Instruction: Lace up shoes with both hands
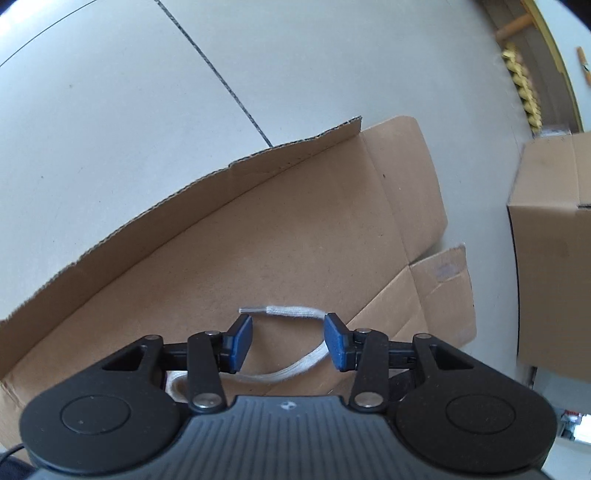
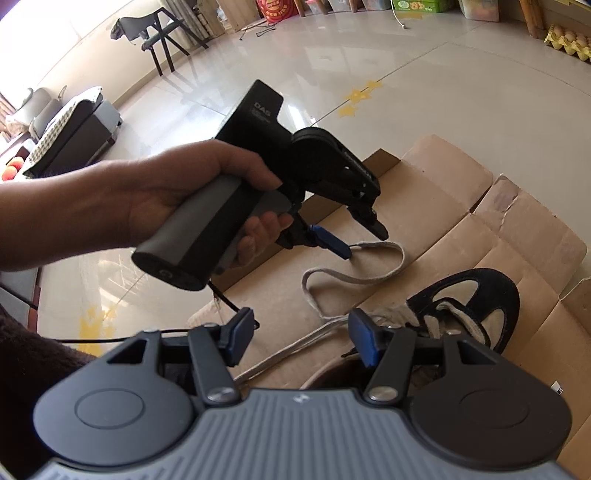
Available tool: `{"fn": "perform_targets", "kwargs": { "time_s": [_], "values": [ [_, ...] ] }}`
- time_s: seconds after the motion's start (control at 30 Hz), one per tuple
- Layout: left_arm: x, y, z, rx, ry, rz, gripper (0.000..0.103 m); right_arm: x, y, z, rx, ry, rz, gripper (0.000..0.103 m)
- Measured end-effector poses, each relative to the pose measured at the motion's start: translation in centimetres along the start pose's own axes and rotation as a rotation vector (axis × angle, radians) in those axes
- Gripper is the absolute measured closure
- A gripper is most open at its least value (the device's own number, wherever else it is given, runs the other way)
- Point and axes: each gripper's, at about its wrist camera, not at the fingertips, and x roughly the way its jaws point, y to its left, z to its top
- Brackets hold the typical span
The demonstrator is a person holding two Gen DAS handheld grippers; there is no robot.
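- Nearby, flattened brown cardboard point(image 1: 295, 236) lies spread over a pale tiled floor point(image 1: 110, 110), and it carries the task's things.
- On that cardboard sits a black shoe point(image 2: 495, 291), close in front of the right gripper point(image 2: 301, 339), whose blue pads stand spread with nothing pinched between them; part of the white lace point(image 2: 354, 280) runs below the gap.
- From the shoe the lace runs out in a loose loop across the cardboard toward the left gripper point(image 2: 364, 243).
- Seen from its own camera, the left gripper point(image 1: 288, 341) has its pads apart; the lace point(image 1: 291, 312) passes through the gap and bends beside the right-hand pad, with its stiff tip lying just beyond the left-hand pad. No pad is pressing it.
- A bare hand point(image 2: 192, 195) wraps the grey handle of the left gripper, holding it tilted downward over the lace's far end; a dark sleeve shows at the lower left edge.
- Further off, a closed cardboard box point(image 1: 554, 251) stands on the floor to the side.
- Beyond, yellow star stickers point(image 2: 360, 96) mark the floor, egg trays point(image 2: 569, 40) rest at the far right, a dark chair point(image 2: 162, 33) stands at the back, and a sofa point(image 2: 74, 129) sits on the left.
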Motion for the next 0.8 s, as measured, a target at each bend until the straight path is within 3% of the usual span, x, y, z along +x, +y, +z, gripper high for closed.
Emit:
{"fn": "perform_targets", "kwargs": {
  "time_s": [0.07,0.13,0.17,0.23,0.4,0.5,0.57,0.6,0.7,0.73,0.8],
  "values": [
    [0.1,-0.9,0.0,0.025,-0.015,0.020,0.060,-0.3,-0.1,-0.2,0.000,-0.007,0.001,0.043],
    [0.4,-2.0,-0.2,0.118,-0.034,0.054,0.085,-0.7,-0.2,-0.4,0.003,-0.014,0.003,0.042],
    [0.7,-2.7,-0.4,0.186,-0.047,0.081,0.087,-0.9,-0.2,-0.4,0.004,-0.016,0.003,0.042],
    [0.9,-3.5,-1.1,0.318,-0.067,0.108,0.098,-1.4,-0.5,-0.7,0.011,-0.026,0.000,0.042],
    [1.2,-4.7,-2.8,0.592,-0.108,0.154,0.102,-1.9,-1.1,-1.4,0.035,-0.029,-0.014,0.042],
    [1.5,-5.7,-4.8,0.846,-0.140,0.214,0.102,-2.0,-1.2,-1.6,0.036,-0.030,-0.016,0.042],
    [1.5,-5.4,-4.9,0.838,-0.134,0.201,0.102,-2.1,-1.4,-1.6,0.038,-0.035,-0.018,0.041],
    [1.4,-4.7,-4.2,0.732,-0.082,0.139,0.100,-2.2,-1.4,-1.6,0.039,-0.038,-0.020,0.041],
    [1.4,-3.8,-2.8,0.564,-0.036,0.071,0.082,-2.2,-1.5,-1.4,0.042,-0.052,-0.026,0.041],
    [1.3,-3.9,-2.6,0.547,-0.036,0.066,0.073,-2.2,-1.5,-1.2,0.040,-0.060,-0.022,0.041],
    [1.3,-4.1,-1.9,0.526,-0.049,0.064,0.068,-1.5,-1.1,-0.7,0.025,-0.075,-0.011,0.042]
  ]
}}
